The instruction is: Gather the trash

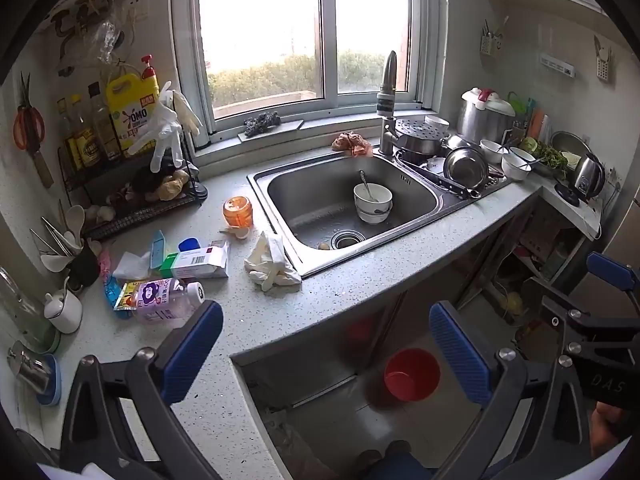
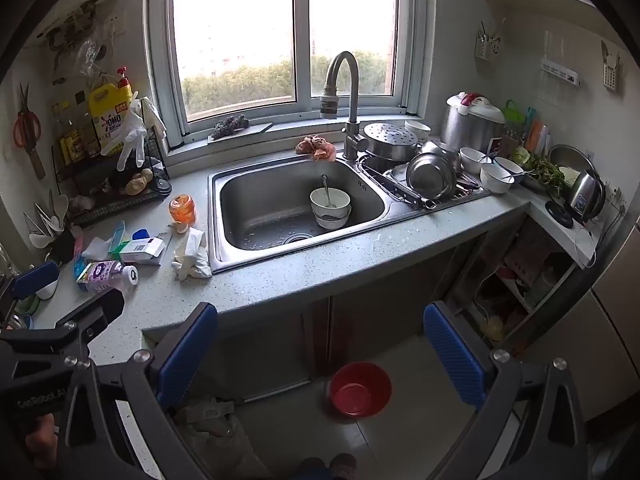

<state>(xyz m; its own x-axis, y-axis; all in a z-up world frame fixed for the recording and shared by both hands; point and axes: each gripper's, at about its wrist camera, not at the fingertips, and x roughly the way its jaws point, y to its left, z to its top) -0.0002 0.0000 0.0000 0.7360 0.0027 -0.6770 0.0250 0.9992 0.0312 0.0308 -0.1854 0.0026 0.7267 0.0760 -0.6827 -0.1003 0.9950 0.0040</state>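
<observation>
Trash lies on the grey counter (image 1: 340, 300) left of the sink: a clear plastic bottle with a purple label (image 1: 168, 298) (image 2: 110, 274), a white and green carton (image 1: 198, 262) (image 2: 140, 250), a crumpled tissue (image 1: 130, 266), and crumpled white gloves (image 1: 272, 264) (image 2: 192, 254). A red bin (image 1: 412, 374) (image 2: 360, 388) stands on the floor below. My left gripper (image 1: 326, 352) is open and empty, hovering over the counter's front edge. My right gripper (image 2: 320, 354) is open and empty, in front of the cabinet.
The steel sink (image 1: 424, 216) holds stacked bowls with a spoon (image 1: 373, 202). An orange jar (image 1: 238, 211) stands near it. A black rack (image 1: 132, 184) with bottles is at the left. Pots and bowls (image 1: 468, 152) crowd the right. A white cup (image 1: 64, 310) sits at the counter's left.
</observation>
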